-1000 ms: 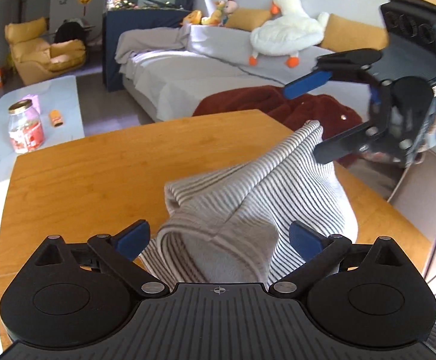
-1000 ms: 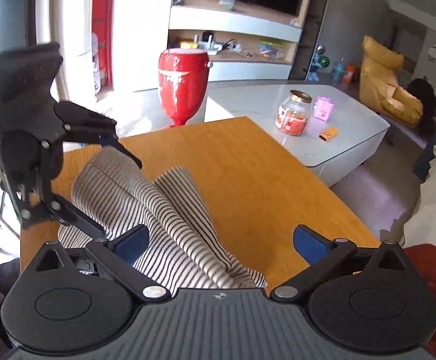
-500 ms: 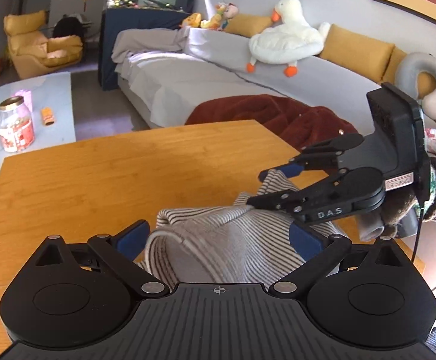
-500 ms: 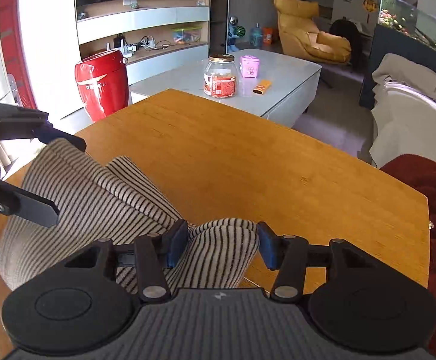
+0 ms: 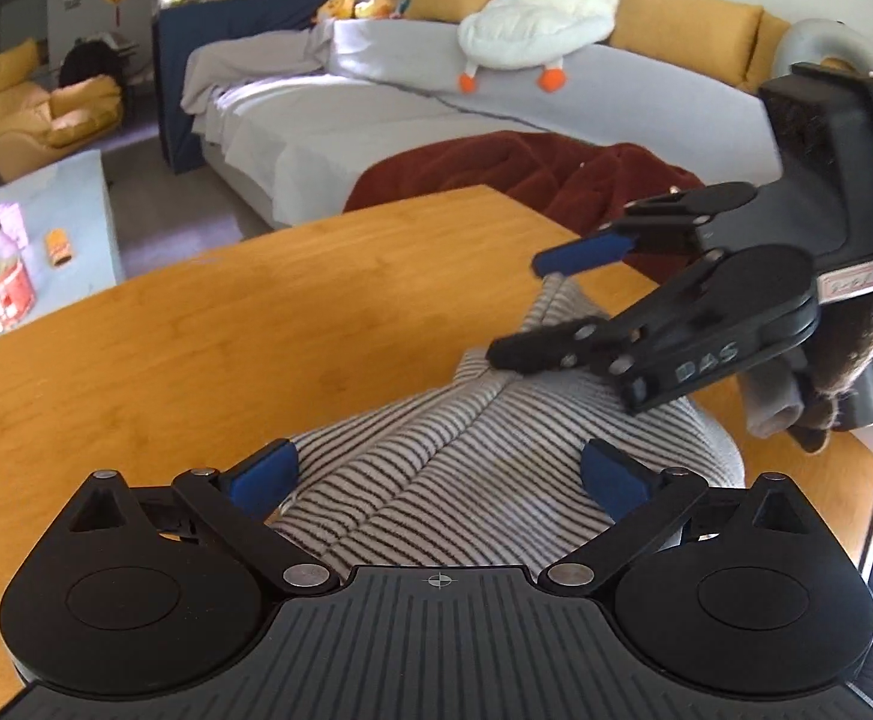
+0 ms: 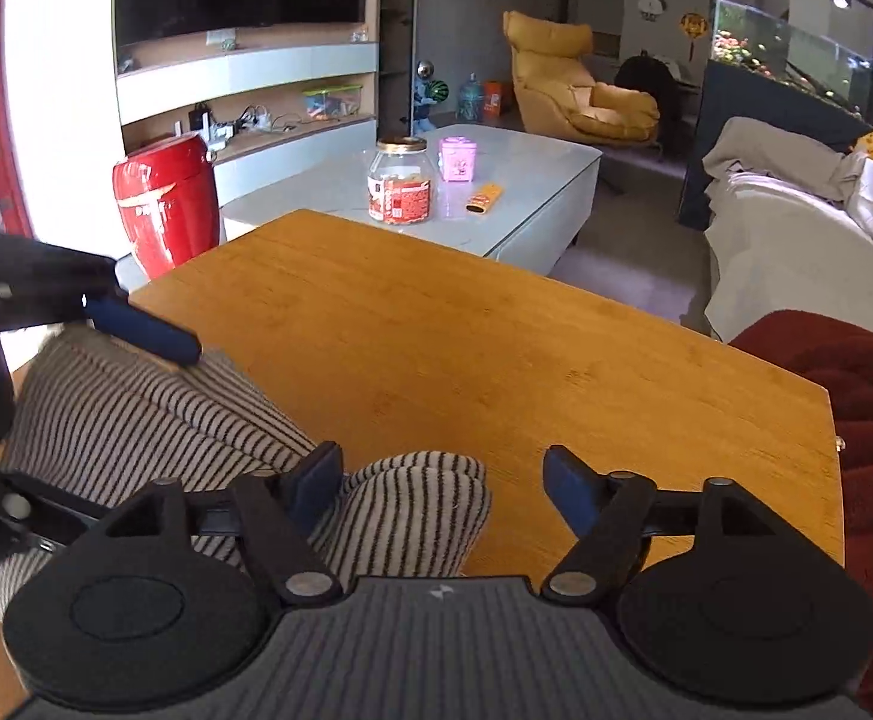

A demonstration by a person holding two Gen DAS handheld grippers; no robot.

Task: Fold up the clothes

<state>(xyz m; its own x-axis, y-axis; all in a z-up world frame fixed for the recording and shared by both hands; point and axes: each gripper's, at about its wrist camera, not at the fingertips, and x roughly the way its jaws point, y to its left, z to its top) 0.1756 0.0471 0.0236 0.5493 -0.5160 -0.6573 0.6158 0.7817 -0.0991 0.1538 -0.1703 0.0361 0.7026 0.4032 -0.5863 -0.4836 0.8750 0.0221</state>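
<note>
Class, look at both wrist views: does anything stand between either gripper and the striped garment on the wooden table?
Nothing visible does. The striped garment lies directly between the open fingers of the left gripper, and its folded edge sits between the open fingers of the right gripper. The wooden table beyond is bare.

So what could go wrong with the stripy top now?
Both grippers are open, left and right, so nothing holds the striped top; its bunched fold might spring loose. It also lies close to the table edge, so a nudge could perhaps slide it off toward the red blanket.
</note>
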